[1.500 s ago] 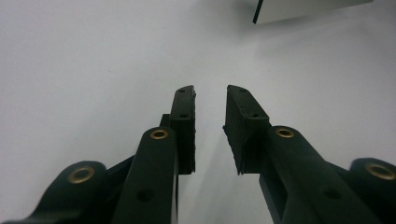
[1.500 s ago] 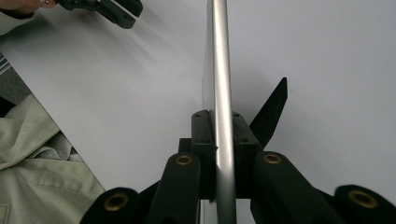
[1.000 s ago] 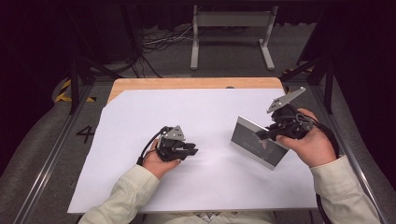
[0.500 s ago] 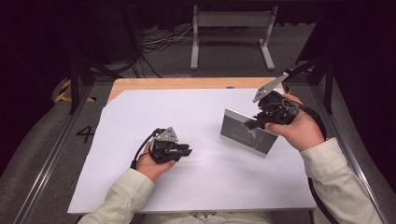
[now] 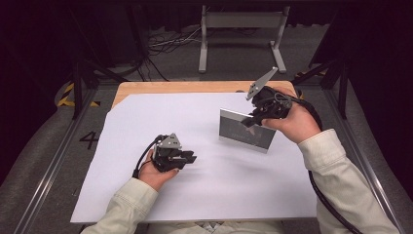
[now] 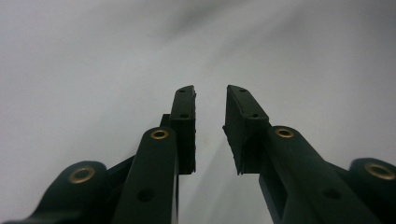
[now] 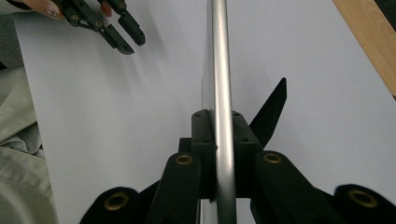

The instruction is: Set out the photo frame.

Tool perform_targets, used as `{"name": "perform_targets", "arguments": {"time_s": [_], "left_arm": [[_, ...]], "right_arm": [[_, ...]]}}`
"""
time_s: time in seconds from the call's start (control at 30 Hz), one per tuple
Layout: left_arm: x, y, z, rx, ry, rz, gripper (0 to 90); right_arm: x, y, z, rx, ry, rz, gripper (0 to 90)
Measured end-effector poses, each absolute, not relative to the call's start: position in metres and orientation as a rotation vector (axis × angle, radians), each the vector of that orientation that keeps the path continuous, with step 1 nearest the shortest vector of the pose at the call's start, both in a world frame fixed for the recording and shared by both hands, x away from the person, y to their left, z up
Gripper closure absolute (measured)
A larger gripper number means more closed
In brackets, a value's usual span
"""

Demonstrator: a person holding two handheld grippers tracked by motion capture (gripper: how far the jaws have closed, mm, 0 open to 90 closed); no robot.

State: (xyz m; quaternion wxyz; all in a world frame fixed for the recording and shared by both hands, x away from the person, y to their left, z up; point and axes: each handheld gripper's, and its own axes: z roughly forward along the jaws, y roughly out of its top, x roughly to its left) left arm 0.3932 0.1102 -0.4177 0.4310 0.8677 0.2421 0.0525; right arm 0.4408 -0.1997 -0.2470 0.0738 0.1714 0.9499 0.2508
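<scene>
Frame (image 7: pixel 219 70) cut off at top

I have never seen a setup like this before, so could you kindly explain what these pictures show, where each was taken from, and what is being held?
There is no robot arm here: a person sits at a table covered with white paper and holds a hand-operated two-jaw gripper in each hand.

The high view comes from a fixed camera above, looking down on the table. The other two pictures come from small cameras riding on the grippers, looking along their black jaws.

The right gripper is closed on the edge of a flat grey panel with a silver frame; in the right gripper view that frame runs straight up between the jaws.

The left gripper rests low over the paper with its jaws apart and nothing between them.
</scene>
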Motion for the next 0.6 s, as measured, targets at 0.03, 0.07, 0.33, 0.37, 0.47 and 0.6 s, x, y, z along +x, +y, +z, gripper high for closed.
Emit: {"name": "perform_targets", "arguments": {"time_s": [0.03,0.07,0.33,0.37,0.47,0.6], "left_arm": [[0.393,0.110,-0.418,2.162,0.607,0.129,74.2],[0.394,0.110,-0.418,2.163,0.603,0.126,74.1],[0.394,0.110,-0.418,2.164,0.604,0.121,74.1],[0.394,0.110,-0.418,2.163,0.605,0.122,74.1],[0.394,0.110,-0.418,2.161,0.606,0.123,74.1],[0.394,0.110,-0.418,2.162,0.602,0.130,74.1]], "right_arm": [[0.442,-0.198,-0.247,0.507,2.858,0.753,84.0],[0.444,-0.197,-0.248,0.497,2.864,0.760,84.0],[0.456,-0.186,-0.254,0.385,2.893,0.768,84.0],[0.457,-0.185,-0.255,0.401,2.903,0.773,84.0],[0.462,-0.182,-0.255,0.369,2.920,0.795,84.0],[0.465,-0.178,-0.257,0.336,2.930,0.811,84.0]]}}
